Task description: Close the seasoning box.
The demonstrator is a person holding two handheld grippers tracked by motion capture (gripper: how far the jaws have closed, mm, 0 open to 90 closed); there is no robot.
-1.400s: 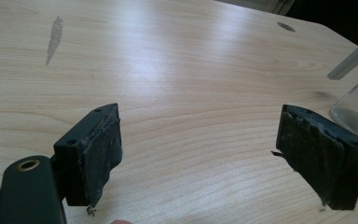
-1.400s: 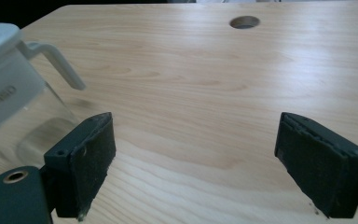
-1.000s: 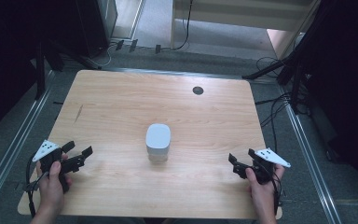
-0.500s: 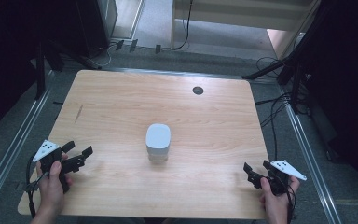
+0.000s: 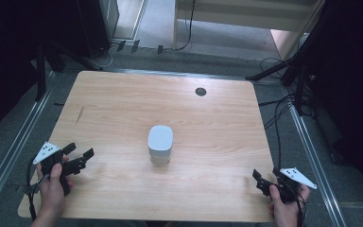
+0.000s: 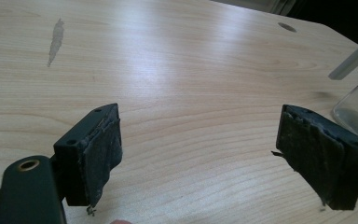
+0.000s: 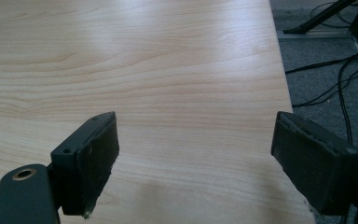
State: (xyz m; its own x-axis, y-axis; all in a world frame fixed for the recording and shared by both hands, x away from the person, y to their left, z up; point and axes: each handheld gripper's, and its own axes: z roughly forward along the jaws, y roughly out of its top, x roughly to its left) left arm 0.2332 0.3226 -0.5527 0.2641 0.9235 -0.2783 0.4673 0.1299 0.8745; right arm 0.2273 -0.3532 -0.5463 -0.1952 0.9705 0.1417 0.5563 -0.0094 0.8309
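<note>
A clear container with a white rounded lid (image 5: 160,141) stands upright near the middle of the wooden table (image 5: 123,99). Its clear wall (image 6: 356,107) shows at the right edge of the left gripper view. My left gripper (image 5: 79,151) is held over the near left part of the table, open, with nothing between its pads (image 6: 98,154). My right gripper (image 5: 266,176) hovers at the near right corner, open and holding nothing, well apart from the container. In the right gripper view its pads (image 7: 95,154) frame bare wood.
A dark round hole (image 5: 200,91) sits in the table's far side, and a grey scuff mark (image 5: 79,115) on its left part. Cables (image 5: 283,109) lie on the floor past the right edge. Metal rails (image 5: 9,156) run along both sides.
My right gripper has drawn back toward the near right corner of the table. The left gripper and the container have stayed where they were.
</note>
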